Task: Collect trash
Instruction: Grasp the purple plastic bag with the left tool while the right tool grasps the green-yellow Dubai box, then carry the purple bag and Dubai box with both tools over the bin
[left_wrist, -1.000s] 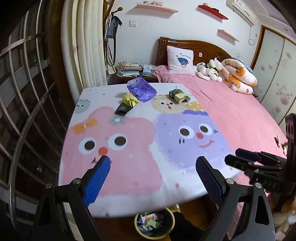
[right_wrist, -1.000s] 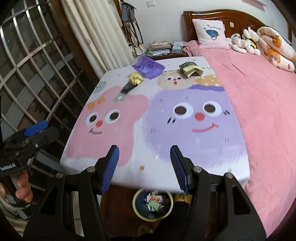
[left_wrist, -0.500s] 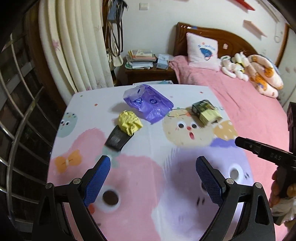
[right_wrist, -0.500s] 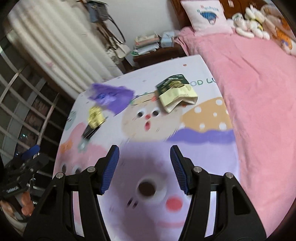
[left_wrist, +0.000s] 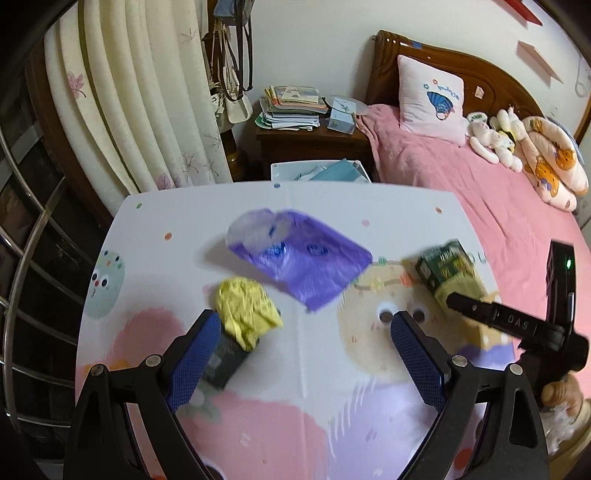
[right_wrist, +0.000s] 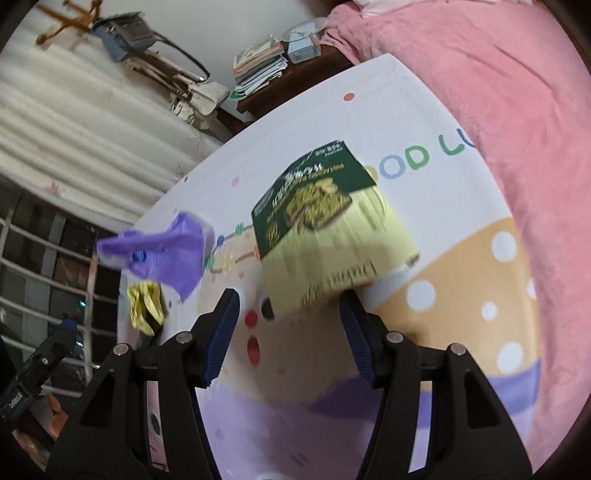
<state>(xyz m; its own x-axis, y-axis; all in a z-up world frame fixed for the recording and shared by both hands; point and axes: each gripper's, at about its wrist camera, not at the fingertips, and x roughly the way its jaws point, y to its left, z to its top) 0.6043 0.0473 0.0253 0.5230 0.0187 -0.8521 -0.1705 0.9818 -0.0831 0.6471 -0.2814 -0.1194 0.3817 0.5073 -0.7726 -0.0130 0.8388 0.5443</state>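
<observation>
On the cartoon tablecloth (left_wrist: 295, 369) lie a crumpled yellow wrapper (left_wrist: 245, 310), a dark flat packet (left_wrist: 225, 360) under it, a purple plastic bag (left_wrist: 303, 260) and a green and yellow box (left_wrist: 448, 271). My left gripper (left_wrist: 303, 350) is open, its left finger beside the yellow wrapper and dark packet. My right gripper (right_wrist: 290, 332) is open just in front of the green and yellow box (right_wrist: 328, 225), which fills the gap ahead of its fingers. The purple bag (right_wrist: 162, 251) and yellow wrapper (right_wrist: 146, 306) lie to its left.
A pink bed (left_wrist: 480, 192) with a pillow and soft toys runs along the right. A nightstand (left_wrist: 310, 136) with stacked books stands behind the table, a white bin (left_wrist: 317, 171) before it. Curtains (left_wrist: 147, 110) and window bars are on the left.
Both grippers have moved forward over the table toward the trash. The floor bin has dropped out of view. The right gripper has come up close to the green box.
</observation>
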